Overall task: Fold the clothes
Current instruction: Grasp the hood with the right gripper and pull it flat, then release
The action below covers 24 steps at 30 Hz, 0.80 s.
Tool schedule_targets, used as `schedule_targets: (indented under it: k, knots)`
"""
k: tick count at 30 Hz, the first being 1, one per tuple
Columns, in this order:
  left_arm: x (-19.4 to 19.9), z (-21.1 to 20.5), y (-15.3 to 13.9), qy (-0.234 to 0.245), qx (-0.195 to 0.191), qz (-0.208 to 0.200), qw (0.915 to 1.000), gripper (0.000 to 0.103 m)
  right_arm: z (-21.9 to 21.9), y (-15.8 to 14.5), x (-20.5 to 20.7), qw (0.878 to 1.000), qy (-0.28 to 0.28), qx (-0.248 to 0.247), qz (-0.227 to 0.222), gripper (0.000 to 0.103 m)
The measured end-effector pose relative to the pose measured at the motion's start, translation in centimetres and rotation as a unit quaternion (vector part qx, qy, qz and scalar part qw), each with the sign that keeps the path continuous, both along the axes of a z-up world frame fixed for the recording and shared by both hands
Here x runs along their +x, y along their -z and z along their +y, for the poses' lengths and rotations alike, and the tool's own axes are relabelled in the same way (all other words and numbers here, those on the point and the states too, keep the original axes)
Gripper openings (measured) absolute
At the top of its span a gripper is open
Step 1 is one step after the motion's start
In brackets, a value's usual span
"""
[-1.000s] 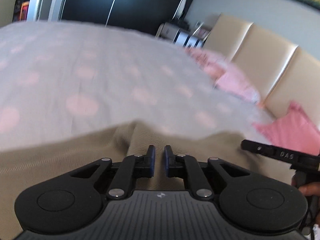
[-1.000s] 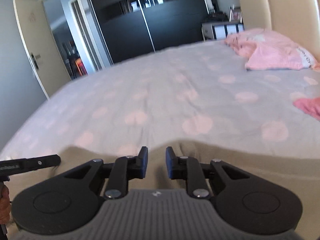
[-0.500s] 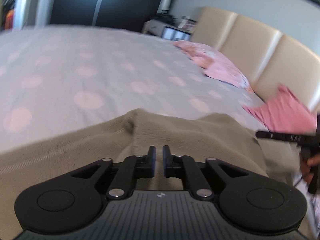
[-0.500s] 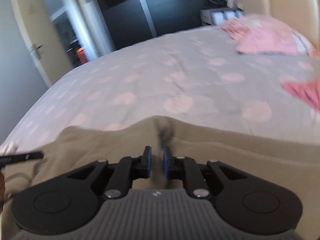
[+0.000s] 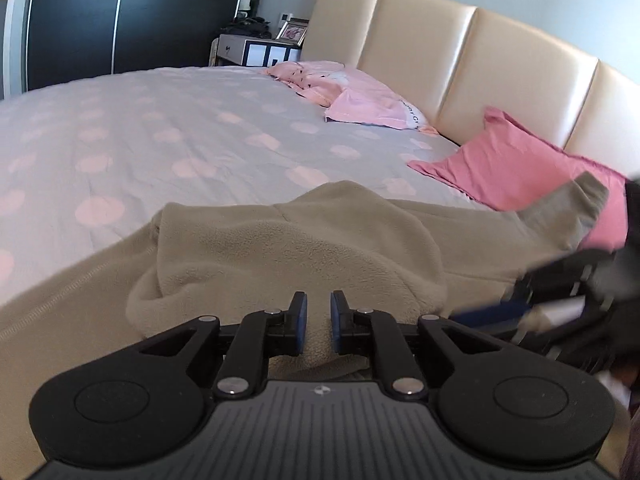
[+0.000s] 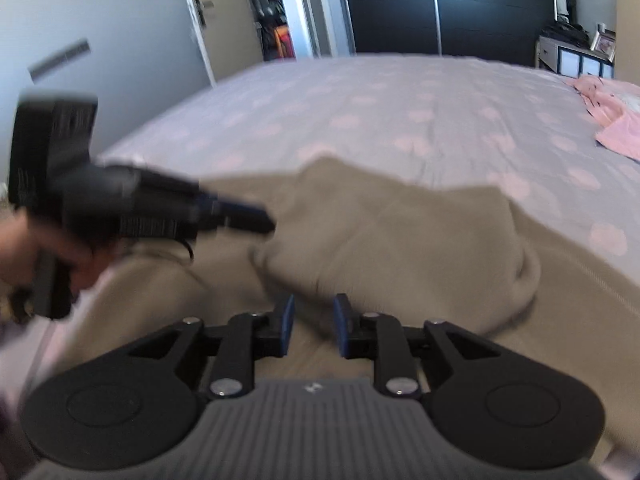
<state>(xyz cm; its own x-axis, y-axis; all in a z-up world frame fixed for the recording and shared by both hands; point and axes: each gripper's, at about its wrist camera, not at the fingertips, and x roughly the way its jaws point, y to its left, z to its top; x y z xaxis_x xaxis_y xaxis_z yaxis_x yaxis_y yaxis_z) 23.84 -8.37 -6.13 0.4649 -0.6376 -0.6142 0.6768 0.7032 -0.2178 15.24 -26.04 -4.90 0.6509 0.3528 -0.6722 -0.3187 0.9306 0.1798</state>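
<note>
I see the beige fleece garment [image 5: 304, 240] lying bunched on the bed [image 5: 160, 128], its grey cover dotted with pink, filling the 6 o'clock half of both wrist views. A thick fold of the fleece rises just ahead of my left tool [image 5: 318, 322]. That tool's blue pads stand a narrow gap apart with cloth lying low between them; I cannot tell whether they pinch it. My right tool [image 6: 314, 330] has just been opening, its pads set a little wider, the fleece beneath them but not pressed by either pad. From the right camera, the left tool's blurred fingers reach the garment's edge at 9 o'clock. At 2 o'clock in the left view, a pink pillow [image 5: 516, 168] leans on the cream headboard [image 5: 420, 48], with 1 pile of pink clothes [image 5: 360, 96] farther along.
</note>
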Motion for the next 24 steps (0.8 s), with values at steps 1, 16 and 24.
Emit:
schedule_targets:
  k: [1, 16, 24]
  knots:
    - [0.1, -0.4, 0.1, 0.003, 0.002, -0.003, 1.0000, 0.010, 0.3, 0.8, 0.2, 1.000, 0.015, 0.004, 0.010, 0.026]
    - [9.4, -4.3, 5.2, -0.034, 0.038, 0.167, 0.9846, 0.004, 5.2, 6.1, 5.2, 0.985, 0.168, -0.037, 0.013, 0.049]
    - [9.2, -3.3, 5.3, -0.038, 0.029, 0.165, 0.9851, 0.001, 5.0, 6.3, 3.6, 0.986, 0.160, -0.034, -0.007, 0.017]
